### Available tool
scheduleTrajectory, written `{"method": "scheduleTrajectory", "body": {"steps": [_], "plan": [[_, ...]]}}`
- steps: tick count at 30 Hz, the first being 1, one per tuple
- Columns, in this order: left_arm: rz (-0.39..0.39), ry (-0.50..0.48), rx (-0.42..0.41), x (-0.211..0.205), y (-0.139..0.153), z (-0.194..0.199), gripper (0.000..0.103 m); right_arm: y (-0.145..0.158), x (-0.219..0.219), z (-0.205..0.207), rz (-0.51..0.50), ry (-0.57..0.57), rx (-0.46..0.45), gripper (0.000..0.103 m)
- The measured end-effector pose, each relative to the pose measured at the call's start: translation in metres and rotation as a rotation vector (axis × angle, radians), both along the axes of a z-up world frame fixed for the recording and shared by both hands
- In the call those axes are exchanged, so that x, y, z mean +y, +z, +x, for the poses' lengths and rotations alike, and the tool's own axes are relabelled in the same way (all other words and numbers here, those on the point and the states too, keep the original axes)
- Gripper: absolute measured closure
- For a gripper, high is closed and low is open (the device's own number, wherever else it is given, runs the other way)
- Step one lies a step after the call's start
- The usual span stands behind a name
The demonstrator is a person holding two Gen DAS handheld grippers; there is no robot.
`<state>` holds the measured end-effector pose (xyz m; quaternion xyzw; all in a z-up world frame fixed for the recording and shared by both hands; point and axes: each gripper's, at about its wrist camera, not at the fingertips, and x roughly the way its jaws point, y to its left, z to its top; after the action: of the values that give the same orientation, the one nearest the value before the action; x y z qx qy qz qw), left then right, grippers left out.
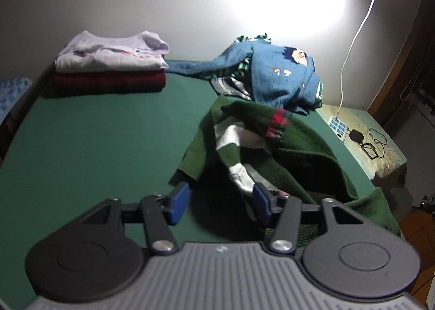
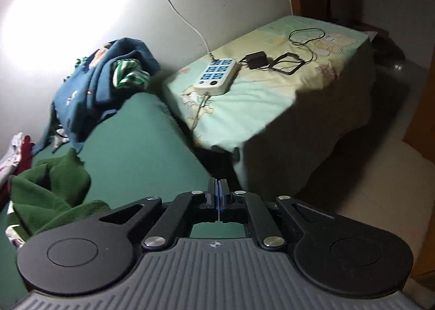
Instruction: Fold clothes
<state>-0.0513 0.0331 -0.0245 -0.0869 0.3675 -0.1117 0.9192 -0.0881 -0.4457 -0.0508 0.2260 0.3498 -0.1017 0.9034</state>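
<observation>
On green table (image 1: 95, 133): green sweater (image 1: 299, 152), crumpled, unfolded. Left gripper (image 1: 220, 204) spread wide, nothing held; right gripper (image 2: 217, 196) pinched together, empty. Step judged: spreading; a hem grasp is required next.

My left gripper (image 1: 220, 202), black-armed with blue pads, points slantwise downward above the green-covered table (image 1: 108, 133), its jaws standing wide with nothing pressed between them. My right gripper (image 2: 217, 190) tilts down over that table's edge, its pads pressed together, holding nothing.
</observation>
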Motion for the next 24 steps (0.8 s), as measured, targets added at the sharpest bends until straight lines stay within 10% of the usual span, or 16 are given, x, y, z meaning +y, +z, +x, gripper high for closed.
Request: {"method": "scheduleTrajectory", "body": {"steps": [2,6,14,17,20,23,24], "plan": [[0.003,0.001,0.032,-0.007,-0.015,0.014,0.015,0.011,0.023,0.003,-0.028,0.137,-0.043,0.088],[-0.021,-0.014,0.124,-0.022,-0.041,0.05,0.012,0.026,0.098,0.0,-0.265,0.496,-0.135,0.034],[-0.129,-0.025,0.2,-0.037,-0.06,0.088,0.023,0.008,0.208,-0.02,-0.71,0.972,-0.257,0.031],[-0.159,-0.056,0.194,-0.037,-0.06,0.091,0.057,-0.014,0.224,-0.019,-0.868,1.031,-0.238,0.03],[-0.141,-0.071,0.169,-0.043,-0.055,0.089,0.086,-0.027,0.228,-0.014,-0.909,1.033,-0.24,0.039],[-0.118,-0.064,0.139,-0.047,-0.048,0.087,0.099,-0.024,0.223,0.004,-0.798,1.014,-0.199,0.103],[-0.121,-0.056,0.124,-0.046,-0.045,0.086,0.1,-0.02,0.218,0.009,-0.755,0.985,-0.2,0.103]]}}
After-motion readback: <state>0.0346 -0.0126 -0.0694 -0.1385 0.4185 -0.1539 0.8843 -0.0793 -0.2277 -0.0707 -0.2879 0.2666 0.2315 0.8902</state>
